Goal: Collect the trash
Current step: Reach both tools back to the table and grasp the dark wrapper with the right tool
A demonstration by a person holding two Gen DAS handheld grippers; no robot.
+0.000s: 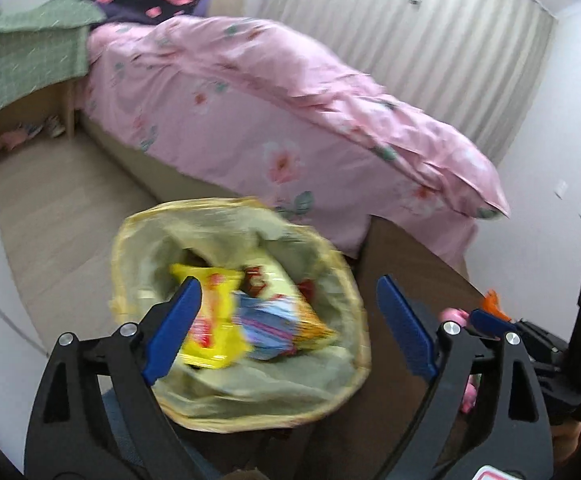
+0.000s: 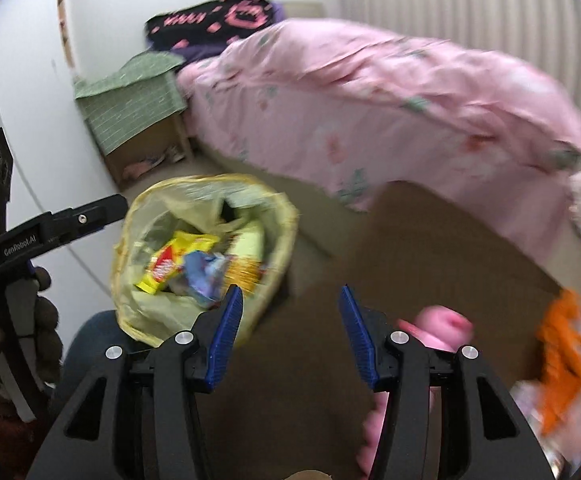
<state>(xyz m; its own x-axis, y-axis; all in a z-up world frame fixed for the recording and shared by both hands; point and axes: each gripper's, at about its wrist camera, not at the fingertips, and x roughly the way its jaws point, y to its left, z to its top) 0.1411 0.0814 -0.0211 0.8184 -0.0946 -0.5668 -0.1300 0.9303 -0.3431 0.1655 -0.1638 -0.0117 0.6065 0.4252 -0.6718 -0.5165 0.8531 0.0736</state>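
While hanging over the bin (image 1: 246, 392), both tongs wide open, holding nothing.
Left tongs (image 1: 288, 300), right tongs (image 2: 290, 300); blurred wrappers (image 2: 194, 268) inside, hard to read.

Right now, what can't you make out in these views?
- Wrappers in the bin: labels motion-blurred in both views.
- Pink item: blurred, partly behind the right gripper.
- Orange wrapper: blurred, near the right view's edge.
- Bin's bottom: hidden under trash.

Showing thin crinkled yellow plastic on the bin liner (image 1: 138, 240), glossy foil on the wrappers (image 1: 210, 320), soft pink cloth on the bed cover (image 1: 290, 112).
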